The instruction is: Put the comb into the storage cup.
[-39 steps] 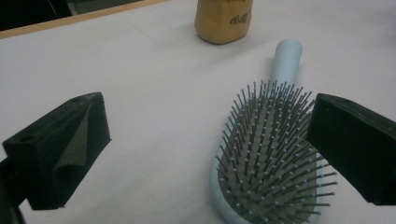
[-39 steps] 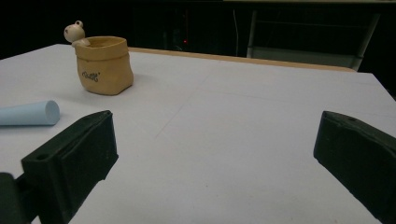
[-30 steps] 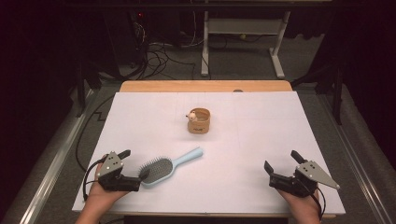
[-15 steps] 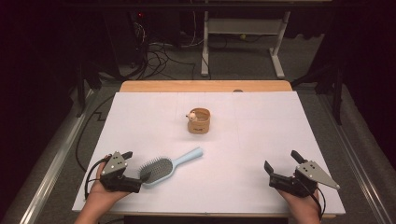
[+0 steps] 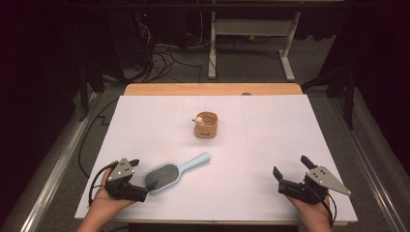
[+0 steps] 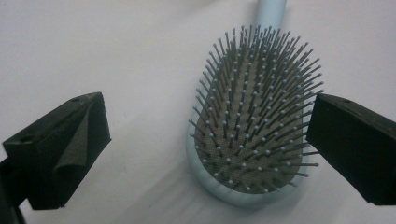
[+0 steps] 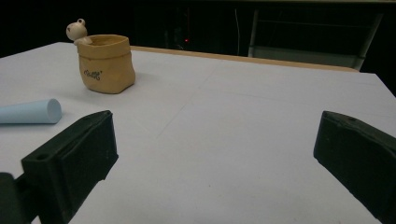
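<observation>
A light blue hairbrush [image 5: 167, 175] lies bristles up on the white table [image 5: 270, 135], its handle pointing right and away. My left gripper [image 5: 144, 174] is open at the brush's head. In the left gripper view the head [image 6: 254, 121] sits between the jaws of the left gripper [image 6: 210, 128], closer to the right one, and no jaw touches it. A small tan pot [image 5: 206, 124] with a little figure on its rim stands at mid-table. My right gripper [image 5: 290, 166] rests open at the front right with nothing in it. The right gripper view has the pot [image 7: 106, 63] and the handle's tip [image 7: 28, 111] beyond the right gripper [image 7: 215, 135].
A wooden strip [image 5: 212, 89] runs along the table's far edge. Behind it on the floor are cables [image 5: 167, 60] and a white desk frame [image 5: 251, 38]. White surface stretches between the two grippers.
My left gripper has crept slightly right, closer around the brush's head. The brush, the pot and the right gripper have not moved.
</observation>
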Tool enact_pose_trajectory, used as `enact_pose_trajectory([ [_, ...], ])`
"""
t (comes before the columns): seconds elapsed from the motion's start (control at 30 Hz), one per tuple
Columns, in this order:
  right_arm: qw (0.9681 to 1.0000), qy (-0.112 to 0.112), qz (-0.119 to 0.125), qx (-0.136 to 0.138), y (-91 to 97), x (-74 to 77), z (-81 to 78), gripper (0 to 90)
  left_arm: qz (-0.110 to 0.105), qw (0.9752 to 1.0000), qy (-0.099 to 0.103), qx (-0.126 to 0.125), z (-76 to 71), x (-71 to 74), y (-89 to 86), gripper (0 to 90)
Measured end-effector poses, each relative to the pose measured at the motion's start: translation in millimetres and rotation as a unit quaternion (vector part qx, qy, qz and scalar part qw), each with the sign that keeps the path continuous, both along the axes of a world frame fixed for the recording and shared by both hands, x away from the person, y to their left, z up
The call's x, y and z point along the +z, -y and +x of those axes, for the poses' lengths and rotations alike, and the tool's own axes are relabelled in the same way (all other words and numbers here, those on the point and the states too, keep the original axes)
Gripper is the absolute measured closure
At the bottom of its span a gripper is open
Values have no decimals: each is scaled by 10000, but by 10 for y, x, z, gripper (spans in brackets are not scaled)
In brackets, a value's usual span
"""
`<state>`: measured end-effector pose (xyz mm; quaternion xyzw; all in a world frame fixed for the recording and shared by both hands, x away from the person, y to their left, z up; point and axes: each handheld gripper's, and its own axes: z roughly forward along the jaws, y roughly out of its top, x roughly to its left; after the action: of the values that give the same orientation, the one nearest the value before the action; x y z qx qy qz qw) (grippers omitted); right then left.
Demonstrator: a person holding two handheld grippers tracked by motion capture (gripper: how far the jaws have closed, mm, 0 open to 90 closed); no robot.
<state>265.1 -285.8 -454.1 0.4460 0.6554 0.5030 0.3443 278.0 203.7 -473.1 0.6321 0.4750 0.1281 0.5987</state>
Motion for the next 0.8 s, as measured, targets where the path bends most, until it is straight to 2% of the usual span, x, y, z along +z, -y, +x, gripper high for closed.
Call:
enact_pose_trajectory([
  [0.17,10000,7,8,0,4,1,1,1,33,10000,-5,-81,-26,14,20,5],
  [0.47,10000,-2,5,9,5,2,2,1,452,9985,-173,-262,-45,-73,111,7],
  [0.8,10000,6,-5,13,-1,3,0,1,709,9963,-294,-381,-60,-131,183,7],
])
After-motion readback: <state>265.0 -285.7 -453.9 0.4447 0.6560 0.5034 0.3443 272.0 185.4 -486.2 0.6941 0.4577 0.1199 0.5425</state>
